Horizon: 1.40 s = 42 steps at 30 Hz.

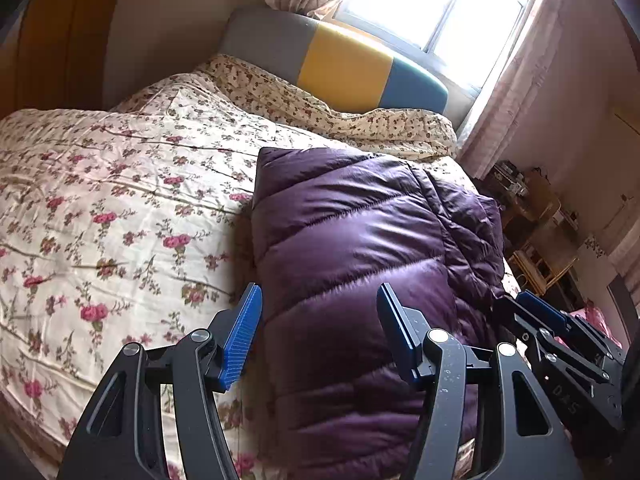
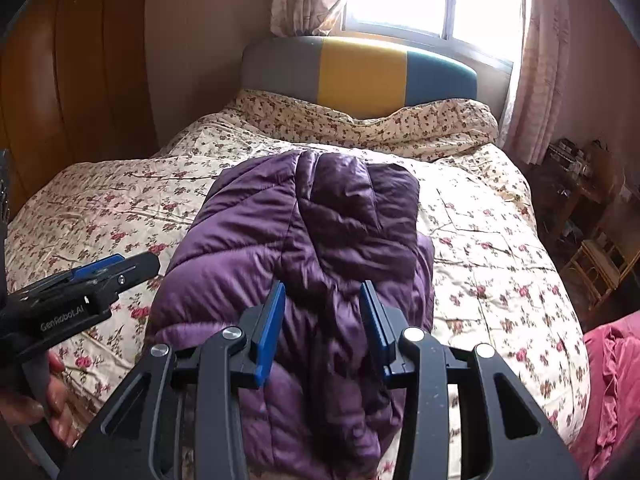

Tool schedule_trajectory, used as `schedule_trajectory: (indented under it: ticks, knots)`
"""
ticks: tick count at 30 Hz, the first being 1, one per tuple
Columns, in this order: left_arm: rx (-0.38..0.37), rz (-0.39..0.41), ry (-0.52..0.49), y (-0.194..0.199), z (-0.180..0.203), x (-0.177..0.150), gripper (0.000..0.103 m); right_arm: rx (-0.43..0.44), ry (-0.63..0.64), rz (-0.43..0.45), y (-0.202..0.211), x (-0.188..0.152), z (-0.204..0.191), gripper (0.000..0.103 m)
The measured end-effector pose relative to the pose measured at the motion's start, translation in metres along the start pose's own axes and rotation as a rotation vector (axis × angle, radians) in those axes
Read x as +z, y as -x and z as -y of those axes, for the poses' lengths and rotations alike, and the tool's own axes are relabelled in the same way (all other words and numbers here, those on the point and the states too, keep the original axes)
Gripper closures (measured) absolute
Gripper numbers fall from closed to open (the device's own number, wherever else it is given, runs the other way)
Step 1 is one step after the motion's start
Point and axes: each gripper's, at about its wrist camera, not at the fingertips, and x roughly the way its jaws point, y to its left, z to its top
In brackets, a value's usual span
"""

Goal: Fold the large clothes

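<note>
We judge the folding of the purple puffer jacket [image 2: 292, 264] to be near its end: it lies as a compact, thick bundle on the flowered bedspread [image 1: 100, 200], the hood laid over the top at the far end, beyond our fingertips in the right wrist view.

The left gripper [image 1: 320, 332] has its fingers [image 1: 244, 328] parted with nothing pressed between them; the jacket's near left edge shows in the gap and just beyond the tips, below them and not pinched. The right gripper [image 2: 322, 328] likewise stands with its fingers [image 2: 272, 332] apart, narrower than the left pair, and the jacket's middle shows between and beyond the tips. We see no fabric clamped by either pair, so both are empty above the bundle.

In the left wrist view the right gripper sits just to the right of our fingers, at the jacket's right edge; in the right wrist view the left gripper, with the person's hand [image 2: 56, 412] on its handle, is off to the left of the bundle.

The next move, as we judge it, calls for either a last fold or a pressing-down, since the puffy filling looks likely to spring open. That would need both pairs lowered onto the near edge, pinching the full thickness evenly.
</note>
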Motion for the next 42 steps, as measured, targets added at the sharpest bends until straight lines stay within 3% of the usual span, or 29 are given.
schedule_trajectory:
  ticks: [13, 23, 26, 29, 32, 35, 42]
  knots:
    - [-0.021, -0.074, -0.033, -0.036, 0.006, 0.006, 0.044, -0.057, 0.069, -0.137, -0.06, -0.011, 0.017, 0.066]
    - [-0.037, -0.133, -0.078, -0.065, 0.01, -0.013, 0.044, -0.047, -0.013, -0.185, -0.09, -0.042, 0.039, 0.062]
    - [-0.033, -0.132, -0.1, -0.07, 0.008, -0.017, 0.043, -0.034, -0.045, -0.174, -0.089, -0.044, 0.042, 0.057]
    - [-0.038, -0.119, -0.121, -0.067, 0.007, -0.015, 0.039, -0.06, -0.081, -0.157, -0.083, -0.044, 0.05, 0.031]
    - [-0.038, -0.117, -0.112, -0.065, -0.002, -0.014, 0.027, -0.033, -0.138, -0.166, -0.084, -0.047, 0.066, 0.023]
    - [-0.055, -0.126, -0.105, -0.066, -0.012, -0.014, 0.023, -0.003, -0.162, -0.181, -0.089, -0.046, 0.071, 0.024]
    - [-0.211, -0.243, -0.006, -0.095, -0.033, -0.015, 0.018, 0.147, -0.301, -0.231, -0.108, -0.057, 0.093, 0.03]
